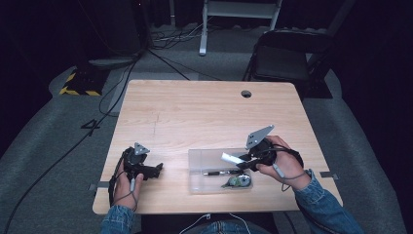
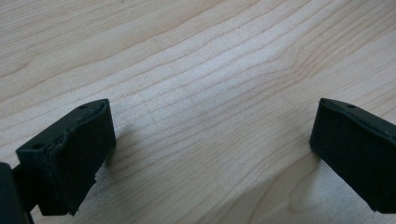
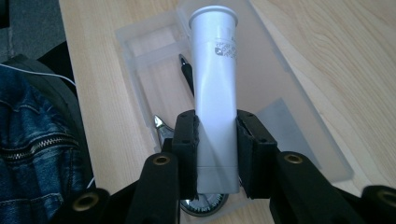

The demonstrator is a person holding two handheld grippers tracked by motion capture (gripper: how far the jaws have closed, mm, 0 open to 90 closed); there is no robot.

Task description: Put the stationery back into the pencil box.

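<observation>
White plastic tube (image 3: 215, 93), clamped near its flat end by the right gripper (image 3: 215, 154) over the clear plastic box (image 1: 195, 170) on the table (image 1: 195, 117), wants a slow, level lowering clear of the black pen (image 3: 187, 70), while the left gripper (image 2: 210, 154) rests wide open, empty.

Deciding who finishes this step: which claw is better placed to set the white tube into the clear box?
The right claw. It already clamps the white tube and hangs over the clear box, where a pen lies. The left claw stands open over bare table, off to the box's left.
</observation>
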